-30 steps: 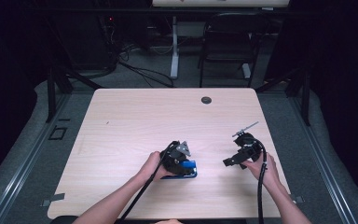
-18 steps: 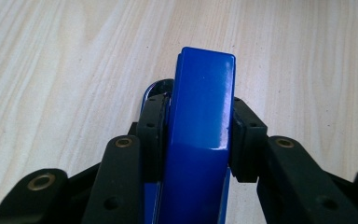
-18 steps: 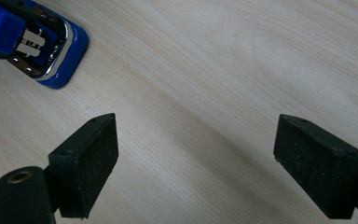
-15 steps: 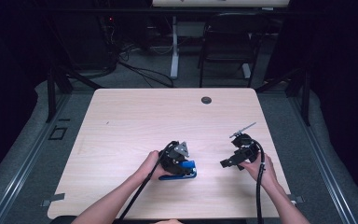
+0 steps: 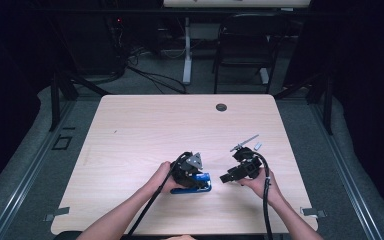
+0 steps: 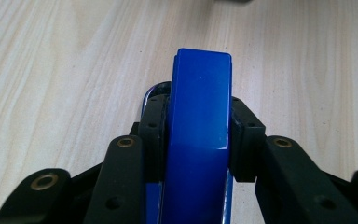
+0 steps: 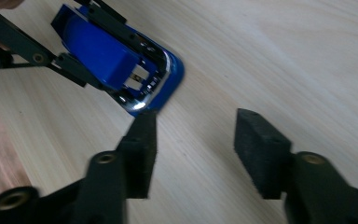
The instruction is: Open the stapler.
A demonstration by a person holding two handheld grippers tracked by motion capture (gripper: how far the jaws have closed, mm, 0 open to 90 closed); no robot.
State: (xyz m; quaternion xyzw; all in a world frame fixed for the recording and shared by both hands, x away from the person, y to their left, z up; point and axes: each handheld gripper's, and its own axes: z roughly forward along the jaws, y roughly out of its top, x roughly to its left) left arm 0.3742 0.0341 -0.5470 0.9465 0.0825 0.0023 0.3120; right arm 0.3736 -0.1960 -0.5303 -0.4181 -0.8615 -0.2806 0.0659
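Observation:
A blue stapler (image 5: 200,185) lies on the wooden table (image 5: 145,130) near its front edge. My left gripper (image 5: 196,178) is shut on it: in the left gripper view both pads press the sides of the stapler's blue top (image 6: 198,107). My right gripper (image 5: 226,178) hovers just right of the stapler and points at it. In the right gripper view its fingertips (image 7: 142,140) stand apart over bare wood, short of the stapler's front end (image 7: 149,88). Its jaws have just been closing, with nothing between them.
A thin silver rod (image 5: 245,142) and a small pale piece (image 5: 258,146) lie on the table behind the right hand. A round cable hole (image 5: 221,107) sits near the far edge. A chair (image 5: 245,45) stands beyond the table.
The right gripper has moved left and nearer, toward the stapler, and its jaws stand narrower. The left gripper has stayed put on the stapler.

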